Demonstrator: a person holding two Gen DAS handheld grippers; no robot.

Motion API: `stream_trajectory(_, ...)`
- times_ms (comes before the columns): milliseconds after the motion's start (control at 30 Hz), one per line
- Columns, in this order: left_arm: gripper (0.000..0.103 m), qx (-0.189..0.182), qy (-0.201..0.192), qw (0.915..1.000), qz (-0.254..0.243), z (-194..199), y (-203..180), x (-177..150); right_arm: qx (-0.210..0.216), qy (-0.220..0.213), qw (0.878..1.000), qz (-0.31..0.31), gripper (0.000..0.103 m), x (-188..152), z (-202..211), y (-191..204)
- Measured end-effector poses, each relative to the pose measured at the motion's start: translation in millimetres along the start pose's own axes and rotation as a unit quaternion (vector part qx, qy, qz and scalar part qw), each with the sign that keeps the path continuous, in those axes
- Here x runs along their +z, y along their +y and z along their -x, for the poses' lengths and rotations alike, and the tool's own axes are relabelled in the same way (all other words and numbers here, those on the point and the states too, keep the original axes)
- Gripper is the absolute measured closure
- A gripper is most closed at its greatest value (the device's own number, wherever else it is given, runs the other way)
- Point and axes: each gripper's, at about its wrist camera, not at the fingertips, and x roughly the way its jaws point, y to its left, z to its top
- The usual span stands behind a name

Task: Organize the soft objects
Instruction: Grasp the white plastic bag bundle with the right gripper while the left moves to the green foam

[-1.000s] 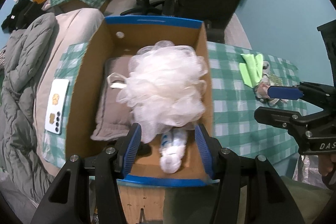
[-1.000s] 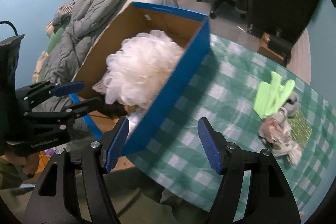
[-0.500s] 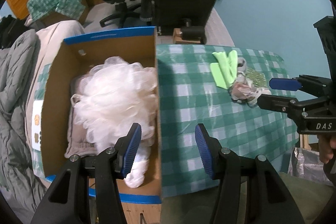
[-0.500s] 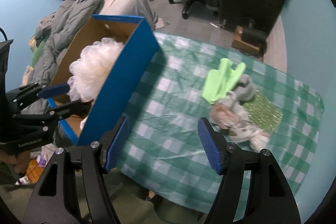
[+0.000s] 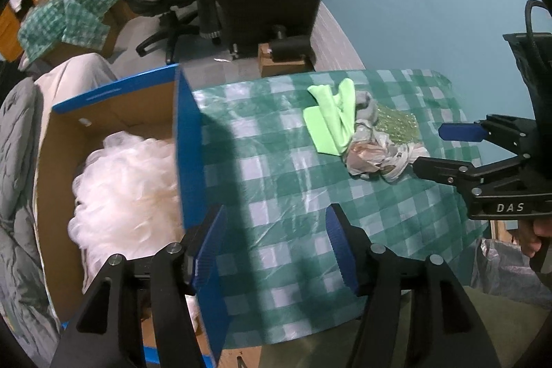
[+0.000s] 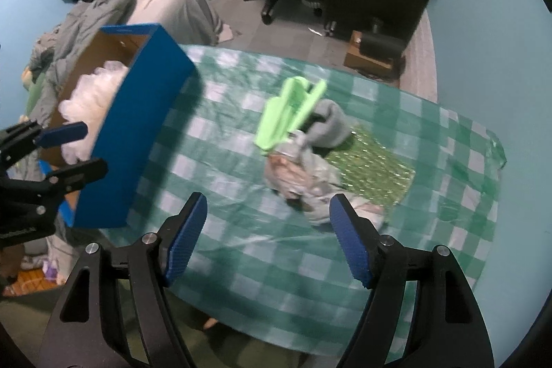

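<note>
From the left wrist view, the big brown cardboard box with blue outside walls (image 5: 186,140) sits at the left end of the tabletop with the green and white checked cloth (image 5: 276,195). A fluffy white mesh bath puff (image 5: 127,192) is already inside the box, so that part of the job looks done. Still left out is a small heap at the far right of the tabletop: a bright green folded cloth (image 5: 331,119), a crumpled pale rag with printed patches (image 5: 376,154) and a shiny green bumpy sheet (image 5: 396,125), all touching each other. The left gripper (image 5: 276,244) is empty, and its jaws are opening over bare cloth. A second ago this gripper hung right over the box and the puff; now it has slid toward the heap.

From the right wrist view, the heap is much nearer, with a soft grey rolled piece (image 6: 327,123) tucked beside the green cloth. The right gripper (image 6: 269,237) holds nothing, and its jaws are opening too, with the pale rag just ahead of them. Earlier this view pointed at the box wall; now the box is off to the left.
</note>
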Motion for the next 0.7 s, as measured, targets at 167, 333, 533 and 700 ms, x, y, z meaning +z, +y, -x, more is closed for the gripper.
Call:
stream_trajectory(167, 0.036, -0.011, 0.013, 0.9998, -0.010, -20, -14, 7, -0.011, 0.010, 1.000, 0.011, 0.028, -2, -18, -18)
stream_trajectory(333, 0.035, -0.012, 0.030, 0.9992, -0.025, -43, -25, 11, -0.013, 0.018, 0.999, 0.027, 0.028, -5, -39, -31)
stream_trajectory(533, 0.035, -0.024, 0.055, 0.9980, -0.022, -71, -28, 12, -0.010, 0.029, 0.998, 0.048, 0.028, -3, -61, -39)
stream_trajectory(700, 0.035, -0.021, 0.061, 0.9975, -0.029, -86, -29, 13, -0.019, 0.037, 0.997, 0.065, 0.028, -2, -76, -37)
